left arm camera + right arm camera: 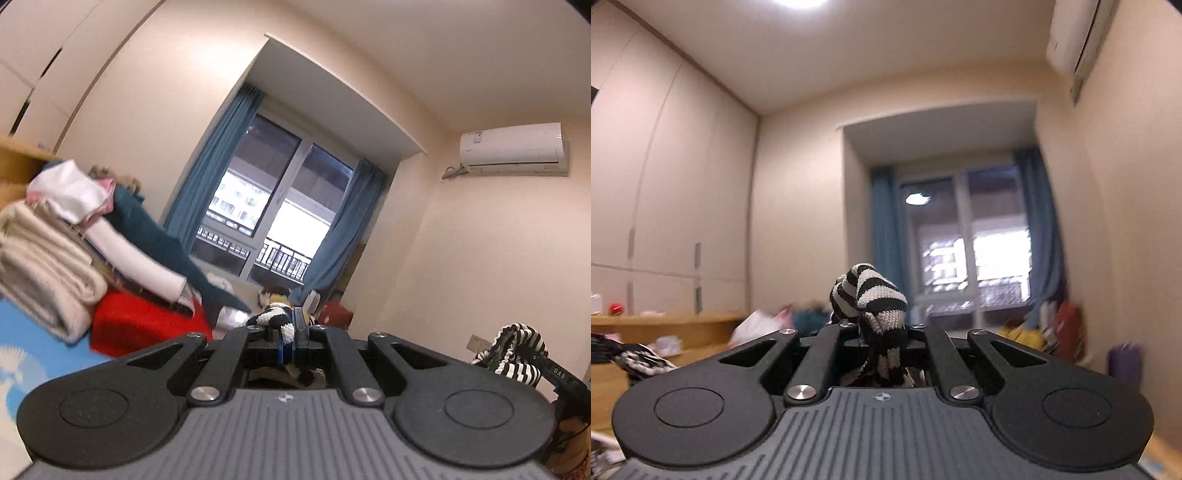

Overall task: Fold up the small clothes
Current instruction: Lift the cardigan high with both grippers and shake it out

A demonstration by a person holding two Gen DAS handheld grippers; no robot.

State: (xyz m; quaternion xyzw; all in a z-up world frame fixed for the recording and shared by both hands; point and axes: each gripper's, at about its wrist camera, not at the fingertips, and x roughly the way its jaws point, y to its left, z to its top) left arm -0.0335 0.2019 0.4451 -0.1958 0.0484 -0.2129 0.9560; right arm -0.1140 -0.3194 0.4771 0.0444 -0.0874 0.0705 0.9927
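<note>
Both grippers are raised toward the window, each clamped on a part of the same black-and-white striped garment. The left gripper pinches a striped edge between closed fingers, while the right gripper grips a bunched fold that bulges above its fingertips. A pile of folded clothes sits to the left.

Left claw clamped on striped garment. The garment's other end hangs at right. Clothes pile at left. Window with blue curtains ahead.
</note>
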